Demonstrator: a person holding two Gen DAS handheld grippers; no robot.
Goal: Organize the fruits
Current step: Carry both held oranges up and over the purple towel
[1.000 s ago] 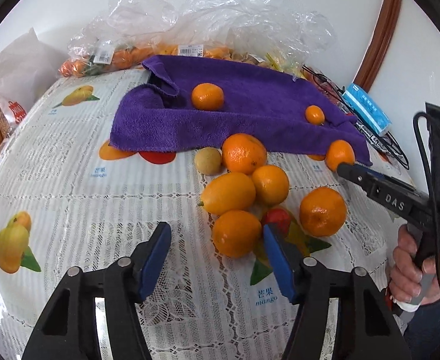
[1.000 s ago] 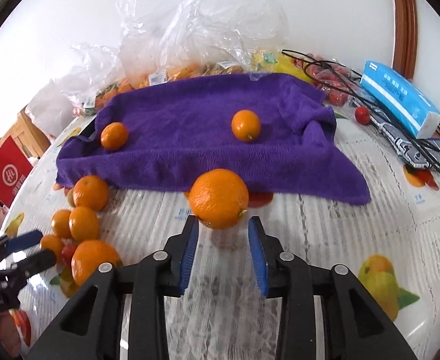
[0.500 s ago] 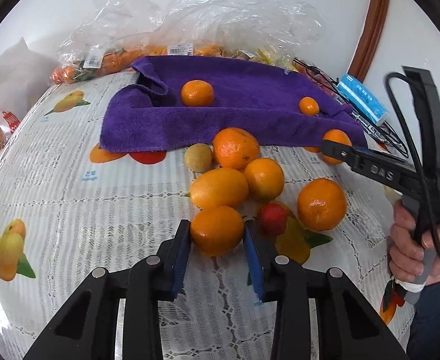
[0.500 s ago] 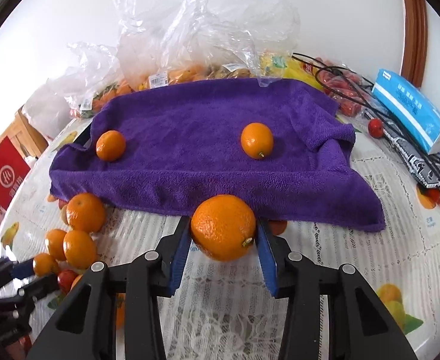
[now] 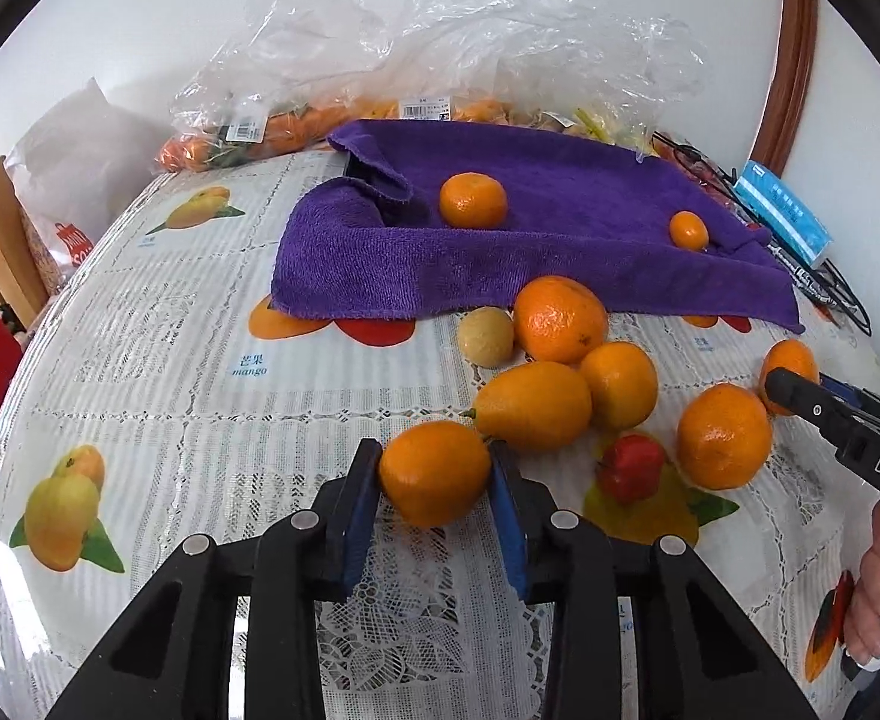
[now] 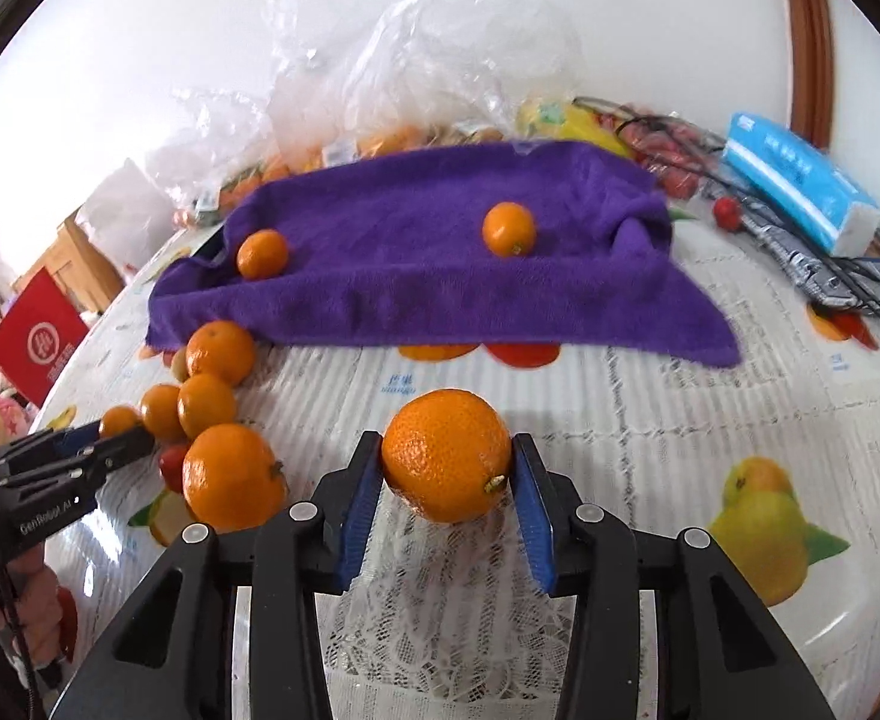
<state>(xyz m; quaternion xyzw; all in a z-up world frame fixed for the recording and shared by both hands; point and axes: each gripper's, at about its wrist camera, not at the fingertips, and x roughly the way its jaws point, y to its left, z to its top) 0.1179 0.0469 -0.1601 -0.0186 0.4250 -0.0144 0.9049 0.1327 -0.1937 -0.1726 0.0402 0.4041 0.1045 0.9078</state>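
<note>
Left wrist view: left gripper [image 5: 434, 474] closed on an orange [image 5: 434, 473], both blue pads pressed to its sides, at the near edge of the fruit pile on the table [image 5: 200, 420]. Just beyond it an oval yellow-orange fruit [image 5: 532, 405], more oranges, a red fruit [image 5: 630, 467] and a pale round fruit [image 5: 486, 336]. Only this view shows the pale fruit whole and the right gripper from the side, at the right edge.

Right wrist view: right gripper [image 6: 448, 468] closed on a big orange [image 6: 447, 456], pads tight on both sides, well right of the pile, near side of the purple towel [image 6: 416, 276]. Whether it touches the table, cannot tell. This view alone shows the blue tissue pack [image 6: 799, 183] clearly, cables beside it, and a small red fruit [image 6: 726, 211] at far right.

Both views: two small oranges on the towel, plastic bags of fruit behind it against the wall. Left gripper shows at the left edge here, tips at the pile.
</note>
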